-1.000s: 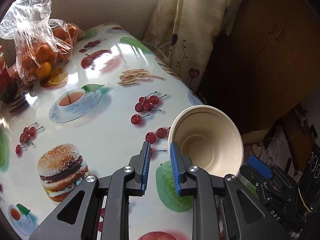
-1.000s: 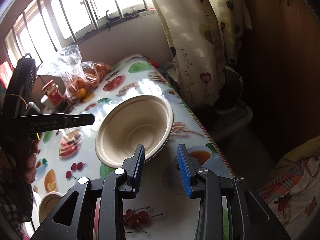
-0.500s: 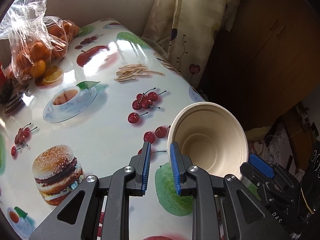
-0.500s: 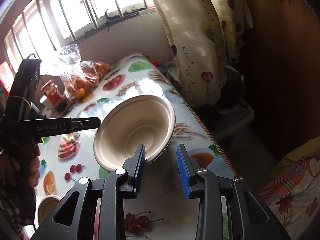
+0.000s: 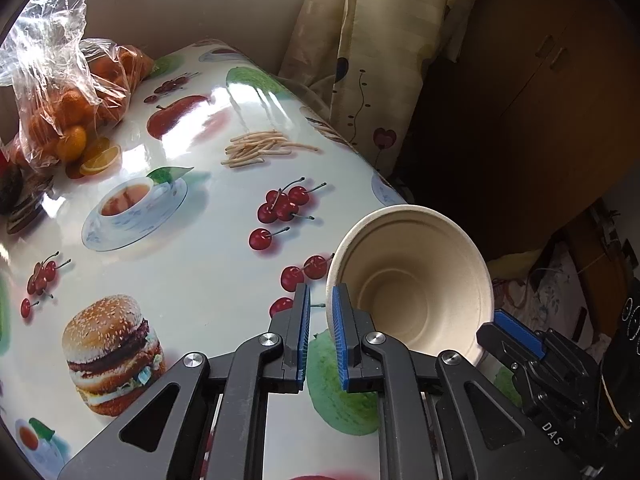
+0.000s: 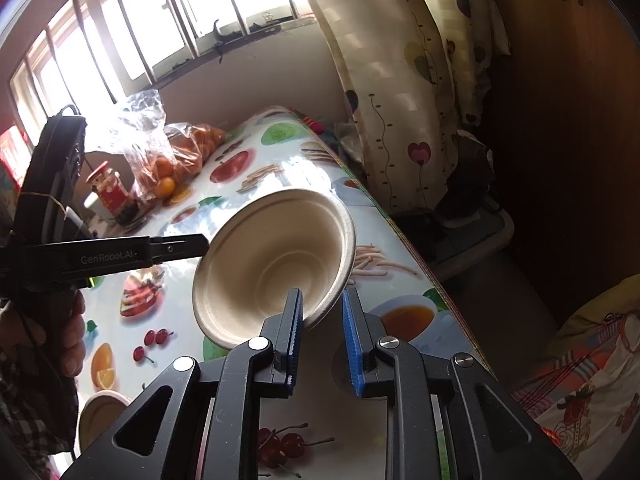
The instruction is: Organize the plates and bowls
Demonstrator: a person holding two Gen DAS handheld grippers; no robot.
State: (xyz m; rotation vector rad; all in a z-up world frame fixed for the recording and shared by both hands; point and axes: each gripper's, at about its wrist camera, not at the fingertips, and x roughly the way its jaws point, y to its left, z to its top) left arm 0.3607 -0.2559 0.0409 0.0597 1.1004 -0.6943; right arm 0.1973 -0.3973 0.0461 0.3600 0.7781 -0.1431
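Note:
A beige paper bowl is tilted steeply above the fruit-print table. My left gripper has its blue pads a narrow gap apart. The bowl's left rim sits at its right pad, so whether it grips the rim is unclear. My right gripper is open, with the bowl's near rim between its blue pads, against the left one. It shows at the bowl's right side in the left wrist view. A second beige bowl rests at the table's near left.
A plastic bag of oranges and a red-lidded jar stand at the table's far end. A curtain and dark cabinet lie past the right table edge. A window is behind.
The bowl has tipped up more steeply and come closer to the right gripper. The left gripper has shifted slightly along the table.

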